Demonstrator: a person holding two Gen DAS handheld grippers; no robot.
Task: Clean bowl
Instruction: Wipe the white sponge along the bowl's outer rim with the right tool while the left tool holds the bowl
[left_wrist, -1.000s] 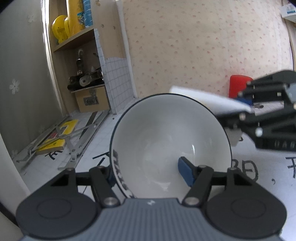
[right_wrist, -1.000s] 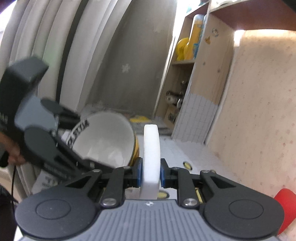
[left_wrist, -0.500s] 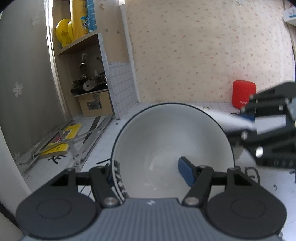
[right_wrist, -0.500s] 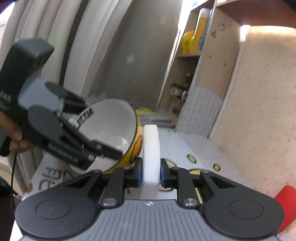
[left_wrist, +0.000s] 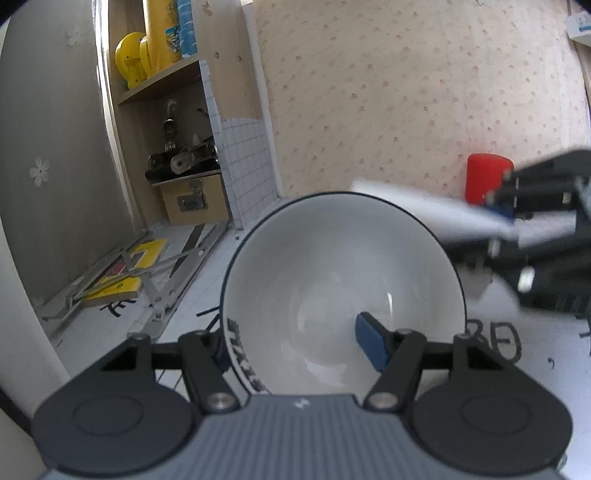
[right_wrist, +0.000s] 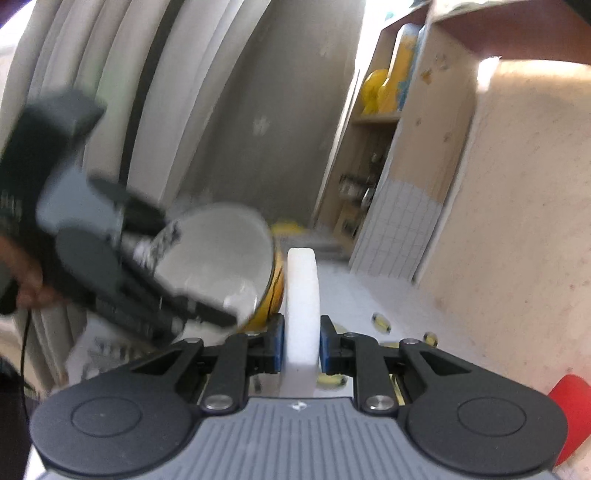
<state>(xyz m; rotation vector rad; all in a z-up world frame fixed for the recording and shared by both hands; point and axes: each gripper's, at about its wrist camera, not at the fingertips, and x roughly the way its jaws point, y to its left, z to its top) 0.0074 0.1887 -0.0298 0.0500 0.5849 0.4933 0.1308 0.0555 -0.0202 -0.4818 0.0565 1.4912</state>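
The left claw (left_wrist: 295, 341) grips the bowl (left_wrist: 341, 273) by its wall: one blue pad presses the white inside at about 5 o'clock, the other finger sits outside the lettered rim at about 7 o'clock. The bowl is held off the table (left_wrist: 517, 369), tipped on edge, with its open mouth facing back toward the left wrist camera and slightly up, its dark rim forming a near circle. Seen from the right wrist camera, the same bowl (right_wrist: 221, 254) shows a yellow outer side and its mouth turns toward 3 o'clock, with the left claw (right_wrist: 155, 284) blurred across its lower edge and a hand (right_wrist: 26, 280) behind it at 9 o'clock.

The right claw (right_wrist: 300, 349) is clenched on a white sponge (right_wrist: 301, 295), which stands on edge between its blue pads, long axis pointing away along the fingers. In the left view the sponge (left_wrist: 428, 212) reaches in from 3 o'clock, its tip over the bowl's rim at about 1 o'clock; whether it touches is unclear through the blur.

A red cylinder (left_wrist: 487, 177) stands by the wall at 2 o'clock behind the right claw (left_wrist: 506, 218). A shelf (left_wrist: 162, 79) with yellow items rises at 10 o'clock, and metal bars (left_wrist: 155, 273) lie on the table at 8 o'clock.
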